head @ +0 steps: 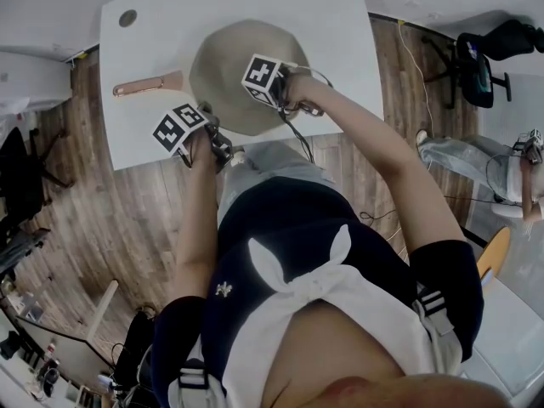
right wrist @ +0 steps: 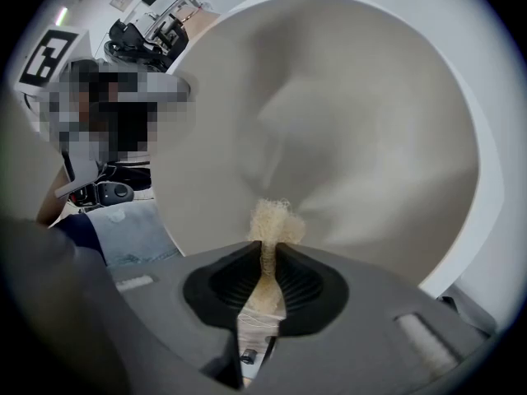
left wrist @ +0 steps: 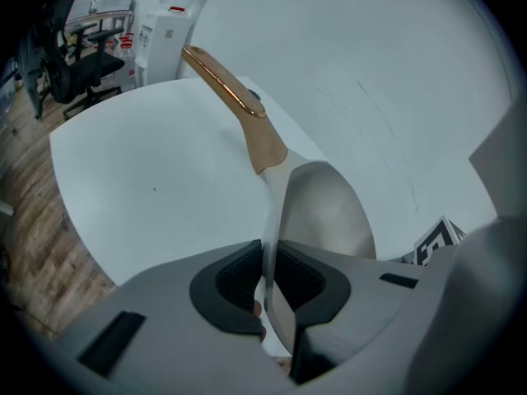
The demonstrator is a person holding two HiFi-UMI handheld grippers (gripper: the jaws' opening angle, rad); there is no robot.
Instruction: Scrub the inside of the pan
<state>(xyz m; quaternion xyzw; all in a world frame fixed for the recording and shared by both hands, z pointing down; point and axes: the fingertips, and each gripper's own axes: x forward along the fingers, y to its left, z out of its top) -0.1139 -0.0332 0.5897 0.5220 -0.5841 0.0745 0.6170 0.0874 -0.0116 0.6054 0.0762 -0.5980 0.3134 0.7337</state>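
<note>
Pan is clamped at its seven-o'clock rim by the left gripper, likely for steadiness, while a scrubber pinched in the right gripper is pressed inside.

Head view steeply down; 2 gripper views close, sharing pan.

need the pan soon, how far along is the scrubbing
Done: the left tool is clamped on the pan rim, and the right tool grips a scrubber. In hand: the scrubber is down inside the pan, at its surface. Left: hard to judge; the inside shows no clear dirt or suds, so how much is scrubbed cannot be told.
</note>
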